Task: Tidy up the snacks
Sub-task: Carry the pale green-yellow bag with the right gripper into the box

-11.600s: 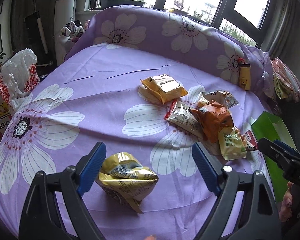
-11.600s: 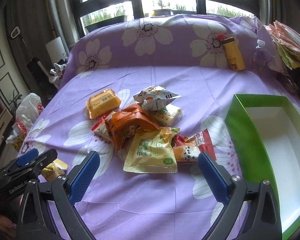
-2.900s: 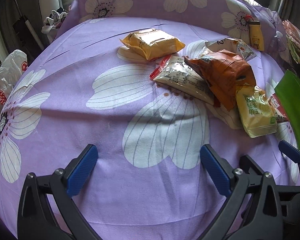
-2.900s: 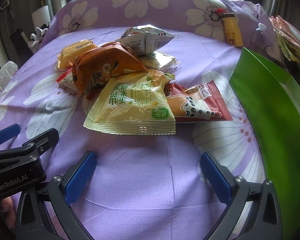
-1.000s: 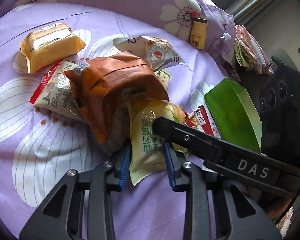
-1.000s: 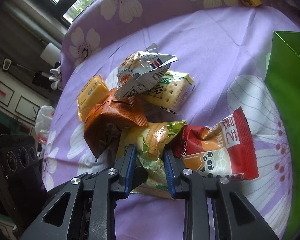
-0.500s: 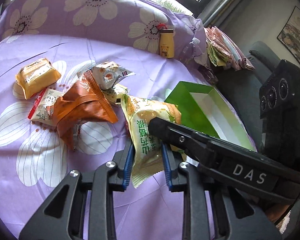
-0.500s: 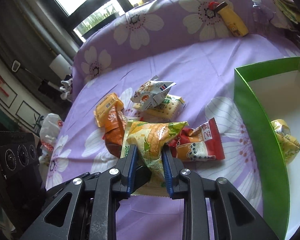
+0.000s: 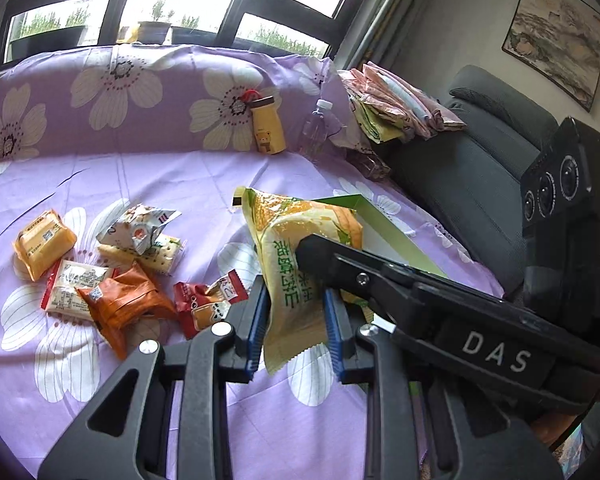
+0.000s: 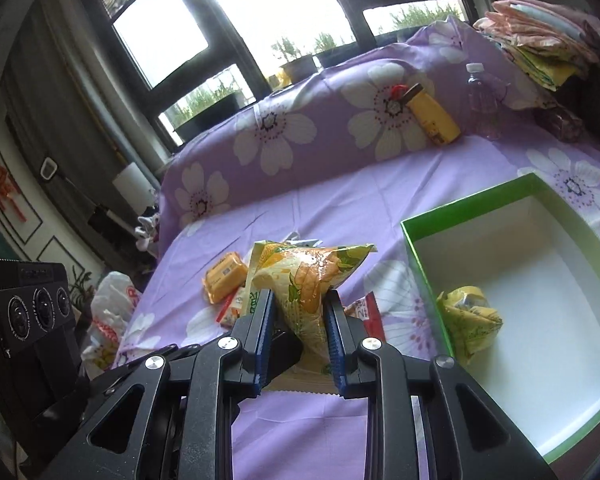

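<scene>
Both grippers are shut on the same yellow-green snack bag (image 9: pixel 296 280), held in the air above the purple flowered cloth; it also shows in the right wrist view (image 10: pixel 304 280). My left gripper (image 9: pixel 296 320) pinches its lower part. My right gripper (image 10: pixel 300 332) pinches it from the other side, and its finger crosses the left wrist view. The green box (image 10: pixel 424 268) with a white inside lies to the right and holds one crumpled yellow bag (image 10: pixel 470 320). Several other snacks lie on the cloth: an orange bag (image 9: pixel 124 300), a red bag (image 9: pixel 204 304), a yellow pack (image 9: pixel 42 242).
A yellow bottle (image 9: pixel 268 130) and a clear water bottle (image 9: pixel 318 128) lean on the flowered back cushion. Folded cloths (image 9: pixel 392 100) are stacked at the right. A dark grey chair (image 9: pixel 480 160) stands beyond the box. A white plastic bag (image 10: pixel 108 316) lies off the left edge.
Both grippers have lifted the yellow-green bag higher off the pile and carried it toward the green box. The orange and red bags stay on the cloth.
</scene>
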